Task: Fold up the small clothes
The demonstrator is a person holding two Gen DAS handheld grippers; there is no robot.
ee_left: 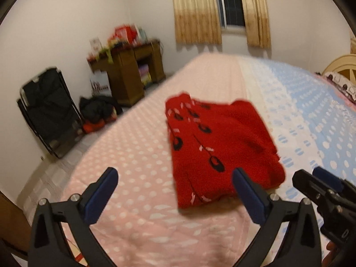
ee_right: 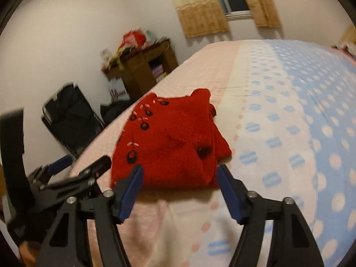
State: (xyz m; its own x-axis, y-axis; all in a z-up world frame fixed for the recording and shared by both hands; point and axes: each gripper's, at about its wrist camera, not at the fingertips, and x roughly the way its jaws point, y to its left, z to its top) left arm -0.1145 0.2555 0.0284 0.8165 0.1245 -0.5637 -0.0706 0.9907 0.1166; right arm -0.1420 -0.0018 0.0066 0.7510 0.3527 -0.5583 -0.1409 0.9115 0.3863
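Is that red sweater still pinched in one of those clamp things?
No, the red sweater lies folded on the bed, and both the left gripper and right gripper are open and empty.

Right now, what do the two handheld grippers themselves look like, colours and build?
Both match. The left gripper and right gripper each have two matte black, angular arms with triangular cut-outs, joined by silver round-headed pivot bolts. The jaws carry dark blue ribbed pads. No cables or printed markings are visible.
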